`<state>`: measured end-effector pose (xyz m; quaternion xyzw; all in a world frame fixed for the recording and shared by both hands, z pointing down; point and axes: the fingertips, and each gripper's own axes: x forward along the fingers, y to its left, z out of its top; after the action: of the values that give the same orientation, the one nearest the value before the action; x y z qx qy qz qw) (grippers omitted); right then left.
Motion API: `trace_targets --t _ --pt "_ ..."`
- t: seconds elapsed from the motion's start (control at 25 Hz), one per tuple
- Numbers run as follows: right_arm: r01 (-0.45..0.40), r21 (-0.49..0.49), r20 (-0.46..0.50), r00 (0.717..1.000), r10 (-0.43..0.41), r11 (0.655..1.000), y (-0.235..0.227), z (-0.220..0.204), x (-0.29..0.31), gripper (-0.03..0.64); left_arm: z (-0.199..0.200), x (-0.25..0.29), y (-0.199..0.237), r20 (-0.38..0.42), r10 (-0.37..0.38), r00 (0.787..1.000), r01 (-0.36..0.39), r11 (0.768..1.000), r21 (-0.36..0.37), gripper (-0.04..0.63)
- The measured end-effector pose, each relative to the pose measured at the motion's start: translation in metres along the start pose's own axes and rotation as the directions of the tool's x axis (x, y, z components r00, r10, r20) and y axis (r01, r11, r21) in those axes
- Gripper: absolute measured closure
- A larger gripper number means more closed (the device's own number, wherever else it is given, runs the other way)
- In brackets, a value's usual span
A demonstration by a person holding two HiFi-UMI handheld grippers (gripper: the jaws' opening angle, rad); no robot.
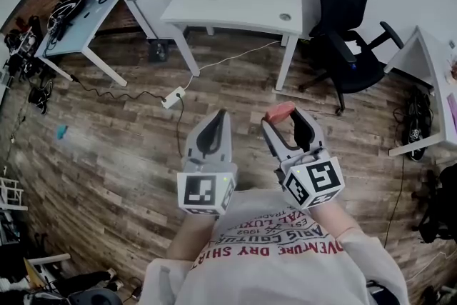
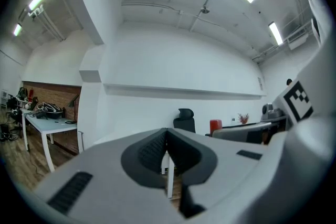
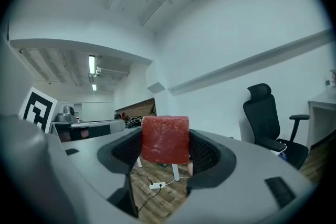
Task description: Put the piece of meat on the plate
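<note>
A red block of meat (image 3: 165,139) sits clamped between the pads of my right gripper (image 3: 165,147), held level in the air. In the head view the same meat (image 1: 279,111) pokes out at the tips of the right gripper (image 1: 285,118). My left gripper (image 1: 216,121) hangs beside it to the left, its jaws closed together with nothing between them; in its own view the left gripper (image 2: 166,152) has its pads meeting. No plate shows in any view.
A white desk (image 1: 235,0) stands ahead on the wooden floor, with a black office chair (image 1: 348,25) to its right. A power strip (image 1: 172,97) and cable lie on the floor. More desks stand at the left (image 1: 75,21) and right (image 1: 428,82).
</note>
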<state>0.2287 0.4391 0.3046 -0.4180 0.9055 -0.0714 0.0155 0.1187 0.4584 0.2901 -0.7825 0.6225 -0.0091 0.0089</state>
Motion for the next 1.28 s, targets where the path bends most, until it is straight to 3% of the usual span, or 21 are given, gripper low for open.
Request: trace_targets --t 0.36,0.72,1.28 --pt "0.026 0.057 -0.011 1.0 -0.025 0.998 -0.018 -0.004 0.004 0.331 -0.009 0.01 0.003 -0.031 -0.002 1.0 0.001 1.0 -0.022 0.591" --pt "0.042 0.084 -0.042 0.998 -0.039 0.996 -0.038 -0.009 0.048 0.331 -0.019 0.047 0.035 -0.054 0.002 0.999 -0.003 0.999 -0.035 0.591" --pt "0.093 0.085 -0.06 0.994 -0.088 0.992 -0.051 0.008 0.204 0.331 -0.013 0.163 0.155 -0.061 -0.069 0.996 0.066 0.996 -0.055 0.591"
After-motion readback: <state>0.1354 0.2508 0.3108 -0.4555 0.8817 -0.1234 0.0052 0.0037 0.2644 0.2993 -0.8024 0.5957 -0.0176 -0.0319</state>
